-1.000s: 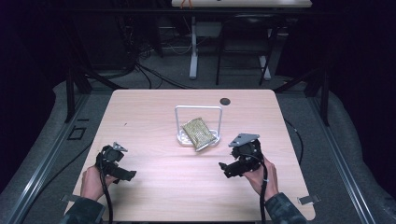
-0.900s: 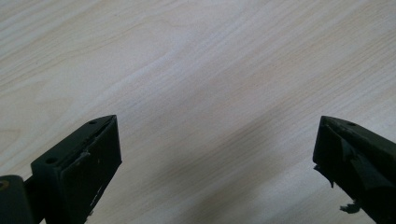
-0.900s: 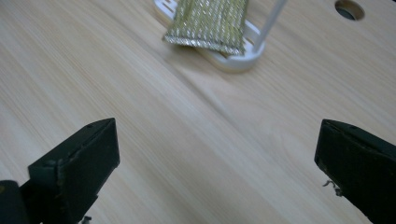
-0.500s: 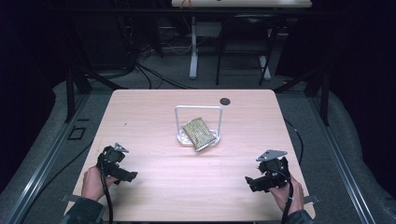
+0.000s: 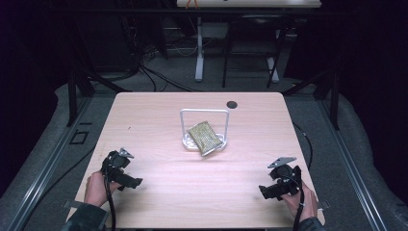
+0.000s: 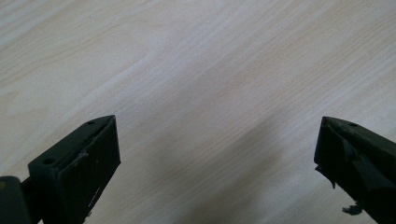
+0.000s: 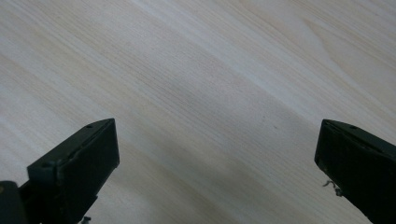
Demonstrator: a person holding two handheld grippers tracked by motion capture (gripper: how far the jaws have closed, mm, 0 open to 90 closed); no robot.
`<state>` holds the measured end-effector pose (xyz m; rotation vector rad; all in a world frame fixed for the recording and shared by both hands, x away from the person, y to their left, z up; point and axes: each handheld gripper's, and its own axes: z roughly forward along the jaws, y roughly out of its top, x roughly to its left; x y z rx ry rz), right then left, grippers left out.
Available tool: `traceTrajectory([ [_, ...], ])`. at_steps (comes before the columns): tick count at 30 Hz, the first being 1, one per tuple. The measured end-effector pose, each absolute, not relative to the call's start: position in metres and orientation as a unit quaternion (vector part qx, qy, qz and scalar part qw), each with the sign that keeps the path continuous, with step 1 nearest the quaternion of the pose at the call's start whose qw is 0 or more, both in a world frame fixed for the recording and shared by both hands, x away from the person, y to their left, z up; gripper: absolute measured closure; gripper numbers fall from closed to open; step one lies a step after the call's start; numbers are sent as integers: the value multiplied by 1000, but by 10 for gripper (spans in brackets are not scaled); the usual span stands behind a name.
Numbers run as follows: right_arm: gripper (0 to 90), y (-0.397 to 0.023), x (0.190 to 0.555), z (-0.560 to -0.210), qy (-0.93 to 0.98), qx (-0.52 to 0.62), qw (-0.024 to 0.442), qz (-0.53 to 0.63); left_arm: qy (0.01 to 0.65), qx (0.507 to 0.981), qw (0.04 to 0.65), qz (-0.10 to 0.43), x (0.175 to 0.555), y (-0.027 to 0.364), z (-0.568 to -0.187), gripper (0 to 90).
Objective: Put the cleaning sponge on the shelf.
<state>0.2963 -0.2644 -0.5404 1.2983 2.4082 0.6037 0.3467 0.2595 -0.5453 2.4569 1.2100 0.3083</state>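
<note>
- High view: the scouring pad [image 5: 205,137], a gold-green mesh pad, leans tilted on the white wire rack [image 5: 204,126] at the middle of the counter [image 5: 159,110]. Its lower corner juts past the rack's near edge.
- High view: my left gripper [image 5: 136,183] sits low near the counter's front-left part, my right gripper [image 5: 264,192] near the front-right corner. Both are well apart from the rack and pad, and I hold nothing in either.
- High view: a small dark round spot [image 5: 232,104] lies on the counter behind the rack. I cannot tell what it is.
- Left gripper view: my jaws stand wide apart, released, with bare pale wood grain between them.
- Right gripper view: same reading. Jaws spread wide, released, bare wood between them.
- Progress, as a judgement: the pad resting on the rack with both grippers clear of it reads as a placement done. If the pad is meant to sit squarely, that much is left, since it lies askew.
- View comparison: the high view gives the pad, the rack and both hands' positions, but the jaw gap is too small there to read. The two gripper views settle that the jaws are open and empty, yet say nothing of where the pad lies.
</note>
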Motion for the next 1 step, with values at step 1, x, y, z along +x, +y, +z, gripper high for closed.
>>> traceTrajectory([
  [1, 0, -265, 297, -541, 847, 458, 169, 212, 431, 875, 192, 110, 347, 259, -545, 2],
])
